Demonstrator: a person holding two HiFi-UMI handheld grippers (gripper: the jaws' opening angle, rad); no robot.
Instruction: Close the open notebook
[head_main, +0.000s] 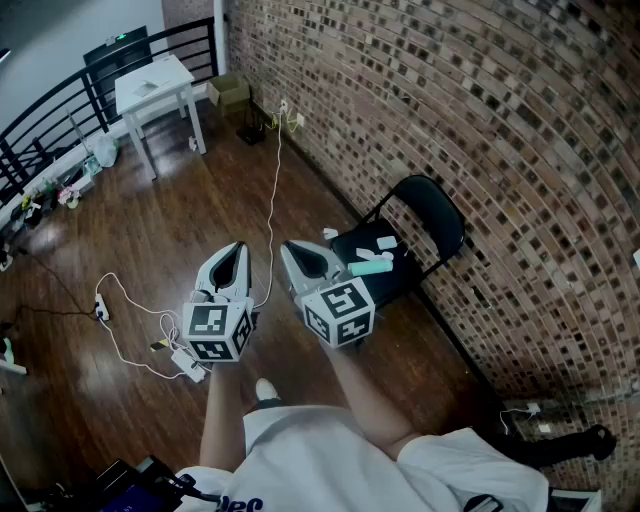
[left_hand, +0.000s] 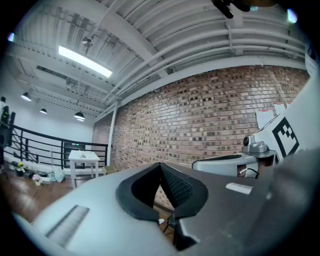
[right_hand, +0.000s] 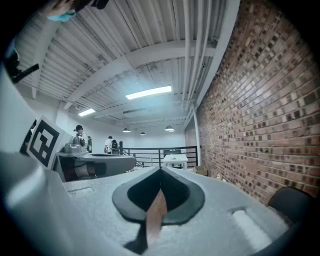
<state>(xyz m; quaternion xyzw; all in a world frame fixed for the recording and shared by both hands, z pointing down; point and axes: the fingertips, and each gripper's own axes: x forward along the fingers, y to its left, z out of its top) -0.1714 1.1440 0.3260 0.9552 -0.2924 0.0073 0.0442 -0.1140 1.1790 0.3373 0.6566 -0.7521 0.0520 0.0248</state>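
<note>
No open notebook shows in any view. In the head view both grippers are held side by side at waist height over the wooden floor, pointing away from me. My left gripper (head_main: 238, 248) has its jaws together with nothing between them; its tips (left_hand: 160, 165) meet in the left gripper view. My right gripper (head_main: 288, 249) is shut too and holds nothing, its jaws meeting at one point (right_hand: 161, 170) in the right gripper view. Each gripper view shows the other gripper's grey body beside it.
A black folding chair (head_main: 432, 214) stands against the brick wall (head_main: 480, 120), with a teal item (head_main: 370, 267) and a white item (head_main: 386, 243) on its seat. White cables and a power strip (head_main: 186, 362) lie on the floor. A white table (head_main: 153, 84) and black railing stand far off.
</note>
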